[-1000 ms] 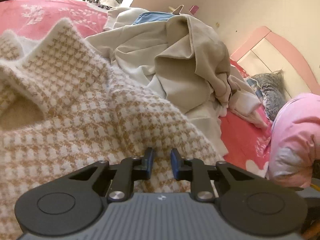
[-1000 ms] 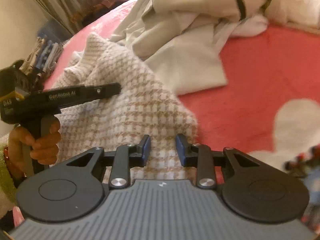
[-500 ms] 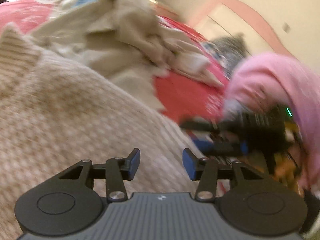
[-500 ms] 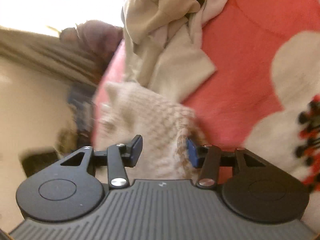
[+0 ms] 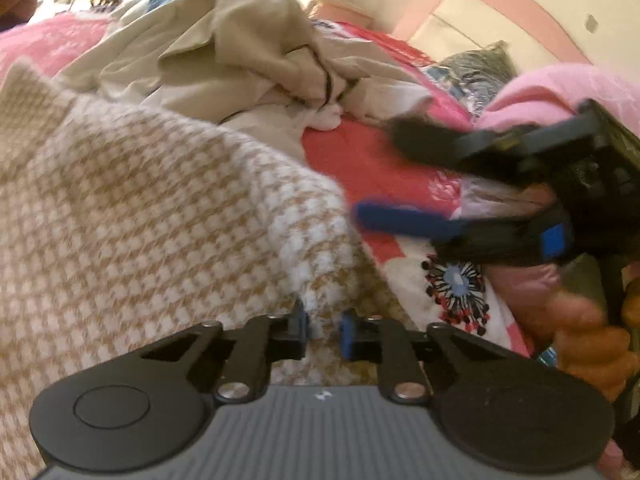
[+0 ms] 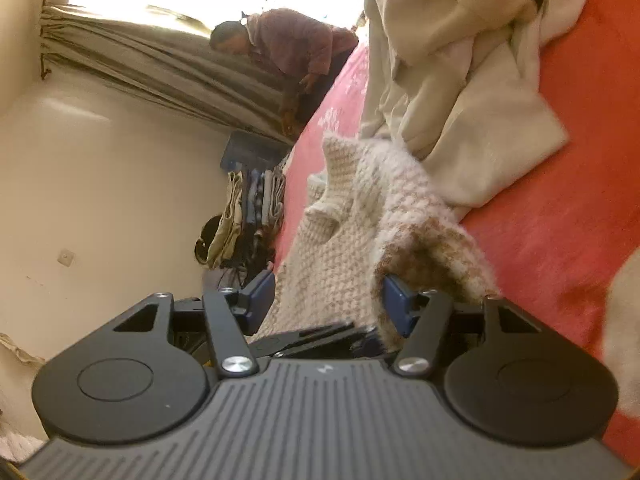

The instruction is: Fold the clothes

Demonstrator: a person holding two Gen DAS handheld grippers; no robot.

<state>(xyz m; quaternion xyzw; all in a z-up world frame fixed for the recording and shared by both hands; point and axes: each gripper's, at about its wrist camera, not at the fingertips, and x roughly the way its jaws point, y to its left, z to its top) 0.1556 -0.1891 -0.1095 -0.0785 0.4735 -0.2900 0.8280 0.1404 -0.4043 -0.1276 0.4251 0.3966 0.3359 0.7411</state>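
Left wrist view: houndstooth knit sweater lies spread on the red floral bedspread, in front of a crumpled pile of beige clothes.
Left gripper: jaws closing, nearly together, with the sweater's white-edged corner pinched between the blue pads.
Right gripper: jaws opening; the sweater's folded edge sits in the gap and brushes the right-hand pad, but nothing is clamped.
Right gripper from the left view: it hovers beside the sweater's edge, over the bedspread.
Feel, as a judgement: thick, fluffy, soft and light; no stiffness, so it will sag and drape from wherever it is lifted; the fuzzy knit should not slip but may stretch.
Where to hold: the hem corners or shoulder seams, one per gripper, biting deep enough to take the full layer of knit.
Risk: catching the beige clothes behind it.
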